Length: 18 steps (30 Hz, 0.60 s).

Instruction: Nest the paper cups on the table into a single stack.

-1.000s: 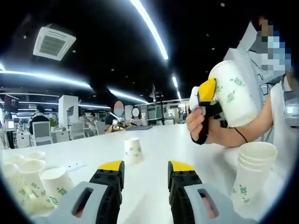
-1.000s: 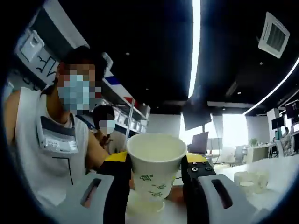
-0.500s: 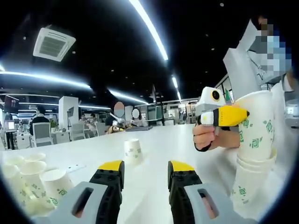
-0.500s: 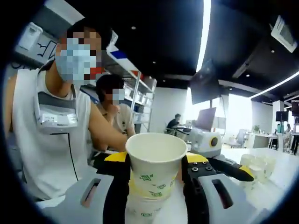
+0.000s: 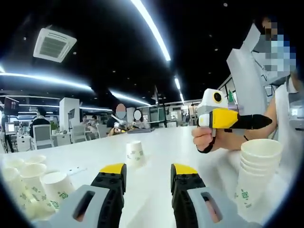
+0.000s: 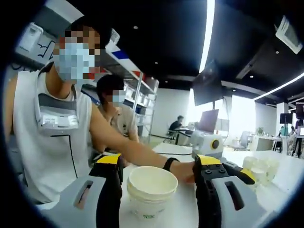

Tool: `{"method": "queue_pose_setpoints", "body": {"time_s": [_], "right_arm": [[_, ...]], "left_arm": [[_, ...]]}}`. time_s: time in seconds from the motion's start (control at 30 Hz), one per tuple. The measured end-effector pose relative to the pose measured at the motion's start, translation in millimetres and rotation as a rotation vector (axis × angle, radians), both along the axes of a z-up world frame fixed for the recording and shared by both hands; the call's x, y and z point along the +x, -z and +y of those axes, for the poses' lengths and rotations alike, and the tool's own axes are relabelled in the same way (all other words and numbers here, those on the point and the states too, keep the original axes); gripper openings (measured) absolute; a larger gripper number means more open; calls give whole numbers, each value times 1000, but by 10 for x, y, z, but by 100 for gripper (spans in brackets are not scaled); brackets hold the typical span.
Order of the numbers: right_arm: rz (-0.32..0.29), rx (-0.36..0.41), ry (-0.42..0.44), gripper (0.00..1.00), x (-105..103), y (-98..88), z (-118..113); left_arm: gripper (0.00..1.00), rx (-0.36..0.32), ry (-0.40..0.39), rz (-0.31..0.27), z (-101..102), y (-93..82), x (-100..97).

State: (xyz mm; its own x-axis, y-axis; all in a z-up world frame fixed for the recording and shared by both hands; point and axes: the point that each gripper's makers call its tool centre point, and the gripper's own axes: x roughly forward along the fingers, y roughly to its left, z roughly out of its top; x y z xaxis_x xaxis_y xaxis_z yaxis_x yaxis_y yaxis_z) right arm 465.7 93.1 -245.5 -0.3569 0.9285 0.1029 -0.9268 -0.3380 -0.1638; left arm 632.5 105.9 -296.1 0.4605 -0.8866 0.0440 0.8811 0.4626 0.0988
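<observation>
A stack of nested white paper cups [image 5: 256,175] with green print stands on the white table [image 5: 161,142] at the right. My right gripper [image 5: 247,121] hovers just above it, held by a hand. In the right gripper view its jaws stand wide apart, and the right gripper [image 6: 159,164] is open over the stack [image 6: 151,187] with nothing held. My left gripper [image 5: 148,173] is open and empty, low over the table. One single cup [image 5: 136,153] sits upside down further out. A cluster of loose cups [image 5: 28,183] stands at the left.
A person's arm [image 6: 137,152] reaches across the table behind the stack. The left gripper's black body [image 6: 235,172] lies to the right of the stack, with loose cups [image 6: 259,168] beyond it. People sit at desks in the background.
The right gripper brought its cup down into the stack and let it go. Its jaws have opened and it has risen just clear of the stack. The left gripper has not moved.
</observation>
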Motion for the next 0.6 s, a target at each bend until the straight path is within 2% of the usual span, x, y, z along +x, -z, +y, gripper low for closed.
{"method": "queue_pose_setpoints", "body": {"time_s": [0.17,0.43,0.6], "right_arm": [[-3,14,29,59,78,-22,-31],[99,114,124,62,395,-199,-145],[133,165,218,61,600,-297,-236]], "left_arm": [[40,-3,2,0,15,-11,36],[41,-3,5,-2,2,-6,12],[46,-7,-8,-20,27,-21,15]]}}
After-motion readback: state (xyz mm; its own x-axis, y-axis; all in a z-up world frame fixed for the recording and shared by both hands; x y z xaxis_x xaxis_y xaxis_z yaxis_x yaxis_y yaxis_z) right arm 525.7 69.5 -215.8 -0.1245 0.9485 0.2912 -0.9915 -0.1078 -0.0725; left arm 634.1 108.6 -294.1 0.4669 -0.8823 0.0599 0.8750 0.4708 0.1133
